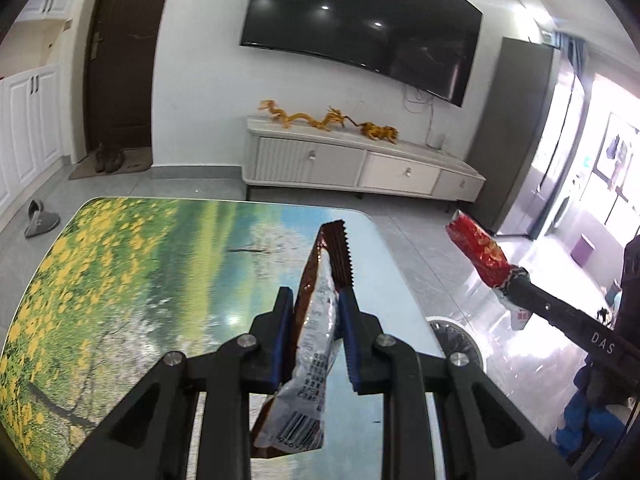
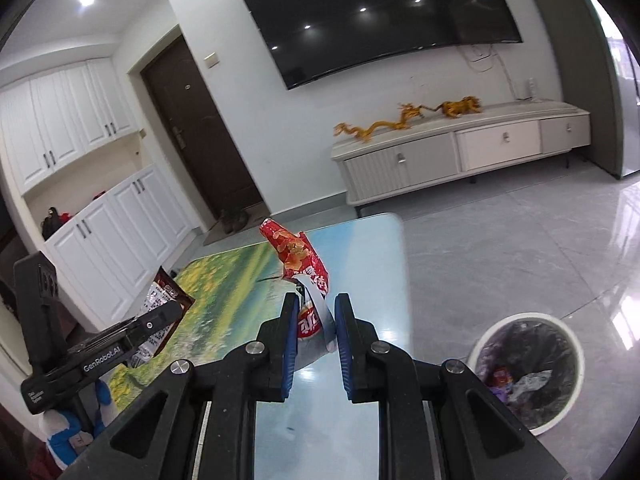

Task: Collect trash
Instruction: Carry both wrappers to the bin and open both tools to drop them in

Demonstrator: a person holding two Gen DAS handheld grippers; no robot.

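Left gripper (image 1: pixel 314 316): closed on a brown and silver foil snack wrapper with a serrated end (image 1: pixel 320 304); the wrapper is pinched near its middle between the blue pads, one end standing up ahead of the fingertips and the barcode end hanging back below them.
Right gripper (image 2: pixel 316 320): closed on a crumpled red printed foil snack bag (image 2: pixel 298 258); the white lower part of the bag is clamped, and the red part projects upward beyond the fingertips.
Position of items: both wrappers are held in the air, clear of the glossy landscape-printed surface (image 1: pixel 160 264) that lies below and ahead of both grippers.
Receptacle: a round white bin lined with a dark plastic bag (image 2: pixel 530 372) is seen on the floor, low and to the right of the right gripper; scraps are already visible inside it.
Handling, judged: both items are taken to be very light, thin and limp, with slick film that creases readily. Nothing fragile is noted. A hold across a flattened or bunched section is judged more secure than one at a loose edge.
Risk, judged: slipping from the pads or drifting on release is considered possible; release low over the bin mouth is advised.
Step in hand, judged: carriage of both wrappers toward the bin, deposit not yet made.
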